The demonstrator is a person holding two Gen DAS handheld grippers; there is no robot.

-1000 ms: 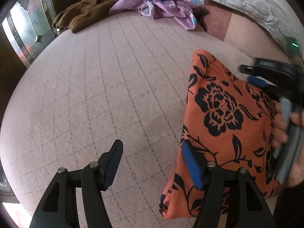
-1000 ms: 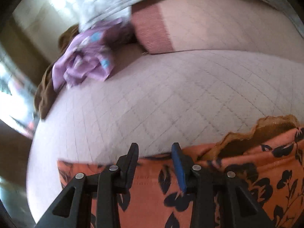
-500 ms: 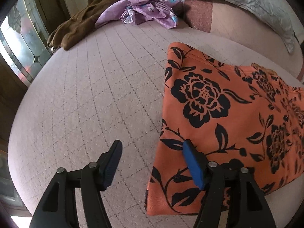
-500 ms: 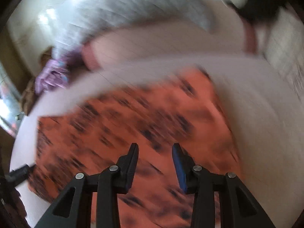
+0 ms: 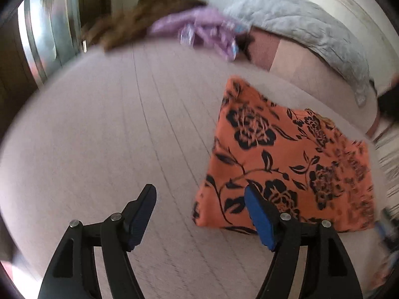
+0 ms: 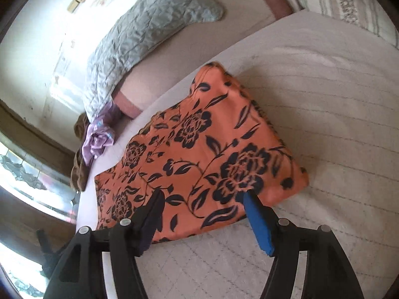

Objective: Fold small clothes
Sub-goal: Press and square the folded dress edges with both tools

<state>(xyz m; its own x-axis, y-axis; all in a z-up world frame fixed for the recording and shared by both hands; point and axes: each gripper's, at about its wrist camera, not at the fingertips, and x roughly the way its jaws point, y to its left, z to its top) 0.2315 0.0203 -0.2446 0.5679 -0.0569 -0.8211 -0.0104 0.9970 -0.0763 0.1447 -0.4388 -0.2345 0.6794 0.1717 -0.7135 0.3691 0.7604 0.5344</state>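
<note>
An orange garment with black flowers [image 5: 286,159] lies folded flat in a rough rectangle on the pale quilted bed [image 5: 124,137]. My left gripper [image 5: 199,196] is open and empty, above the bed by the garment's near left corner. In the right wrist view the same garment [image 6: 199,154] lies just past my right gripper [image 6: 203,196], which is open and empty above its near edge.
A purple garment [image 5: 207,30] and a brown one [image 5: 124,25] lie bunched at the far side of the bed, also seen in the right wrist view [image 6: 97,137]. A grey quilted pillow [image 5: 299,25] lies behind. A window [image 6: 25,174] is beyond the bed's left edge.
Both grippers have drawn back from the orange garment, which now lies folded. The right gripper has opened wider and swung round to the garment's other side.
</note>
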